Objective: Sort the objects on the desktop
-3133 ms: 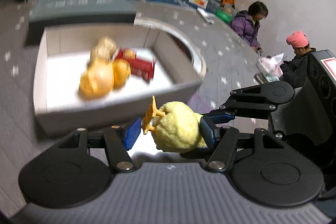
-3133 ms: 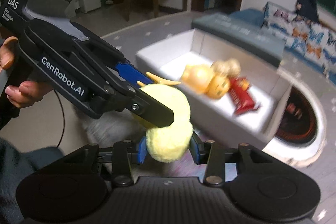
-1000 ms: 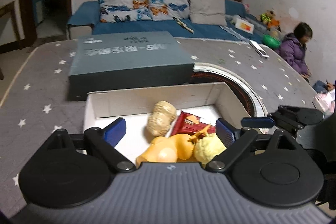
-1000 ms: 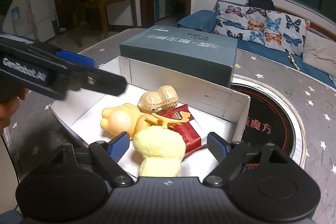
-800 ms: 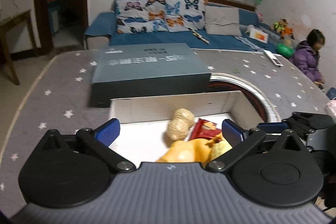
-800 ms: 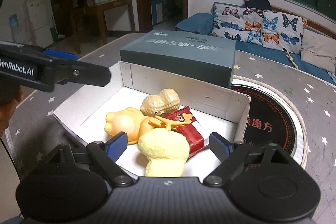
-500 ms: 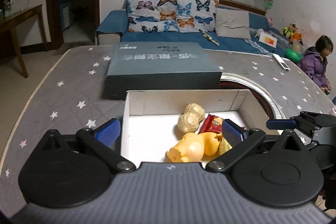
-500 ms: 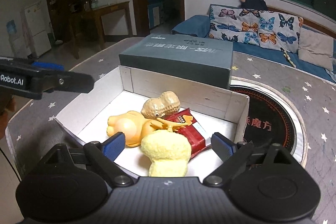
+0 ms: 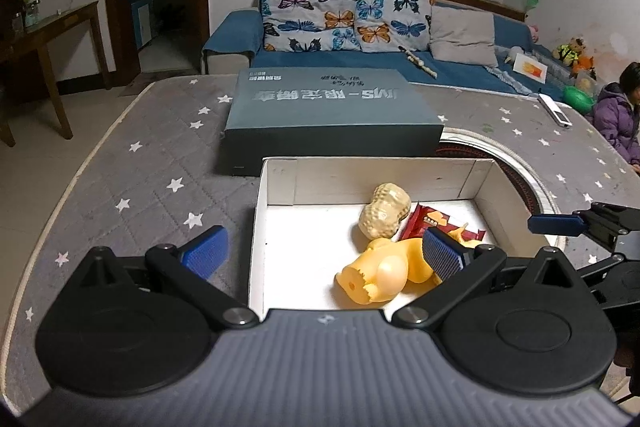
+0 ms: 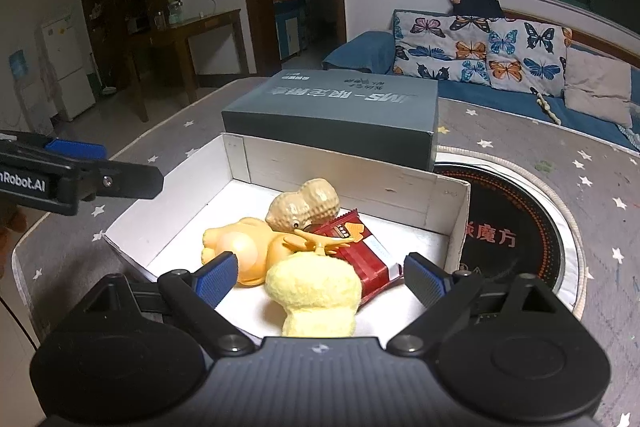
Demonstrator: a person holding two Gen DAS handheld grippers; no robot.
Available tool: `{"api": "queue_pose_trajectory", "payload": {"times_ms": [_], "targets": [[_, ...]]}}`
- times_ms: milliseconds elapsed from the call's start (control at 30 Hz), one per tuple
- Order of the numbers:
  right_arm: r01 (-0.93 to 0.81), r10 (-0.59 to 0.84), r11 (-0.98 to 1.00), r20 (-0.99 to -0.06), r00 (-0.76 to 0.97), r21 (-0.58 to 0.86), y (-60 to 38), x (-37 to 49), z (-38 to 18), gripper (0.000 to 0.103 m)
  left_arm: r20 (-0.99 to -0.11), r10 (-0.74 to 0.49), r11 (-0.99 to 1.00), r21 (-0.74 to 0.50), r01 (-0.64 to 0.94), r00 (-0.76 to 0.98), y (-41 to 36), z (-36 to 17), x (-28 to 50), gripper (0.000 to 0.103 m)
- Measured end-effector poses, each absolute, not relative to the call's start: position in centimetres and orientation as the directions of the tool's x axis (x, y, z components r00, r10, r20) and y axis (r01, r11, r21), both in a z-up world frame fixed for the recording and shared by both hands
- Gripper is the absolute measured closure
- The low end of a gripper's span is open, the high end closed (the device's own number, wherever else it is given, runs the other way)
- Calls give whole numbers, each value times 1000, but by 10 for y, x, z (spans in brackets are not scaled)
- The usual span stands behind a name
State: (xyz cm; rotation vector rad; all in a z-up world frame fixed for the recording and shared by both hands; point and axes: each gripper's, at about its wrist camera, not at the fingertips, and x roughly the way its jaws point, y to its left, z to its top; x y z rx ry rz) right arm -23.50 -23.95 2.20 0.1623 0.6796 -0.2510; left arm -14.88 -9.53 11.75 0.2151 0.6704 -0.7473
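Observation:
A white open box (image 9: 276, 183) (image 10: 240, 163) holds a peanut toy (image 9: 385, 209) (image 10: 306, 203), an orange rubber toy (image 9: 380, 273) (image 10: 236, 245), a red snack packet (image 9: 430, 221) (image 10: 360, 251) and a yellow plush toy (image 10: 314, 293) with an orange crest. My left gripper (image 9: 322, 251) is open and empty at the box's near left corner. My right gripper (image 10: 320, 277) is open just above the plush, not touching it. The left gripper's tip (image 10: 80, 179) shows at the left of the right wrist view, and the right gripper's tip (image 9: 576, 225) shows at the right of the left wrist view.
A large dark grey box (image 9: 332, 111) (image 10: 340, 111) lies right behind the white box on the grey star-patterned mat (image 9: 140, 187). A black round disc (image 10: 516, 231) lies right of the box. A sofa (image 9: 360, 39) and a seated child (image 9: 618, 115) are beyond.
Both grippers let go of the yellow plush, which now lies in the box. Both have drawn back from the box, open and empty, over the last second.

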Motion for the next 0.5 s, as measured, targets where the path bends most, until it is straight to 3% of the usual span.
{"api": "queue_pose_trajectory", "payload": {"times_ms": [500], "targets": [[290, -177, 954, -630, 756, 80, -236, -230, 21, 8, -648, -506, 755, -14, 655, 569, -100, 114, -147, 0]]}}
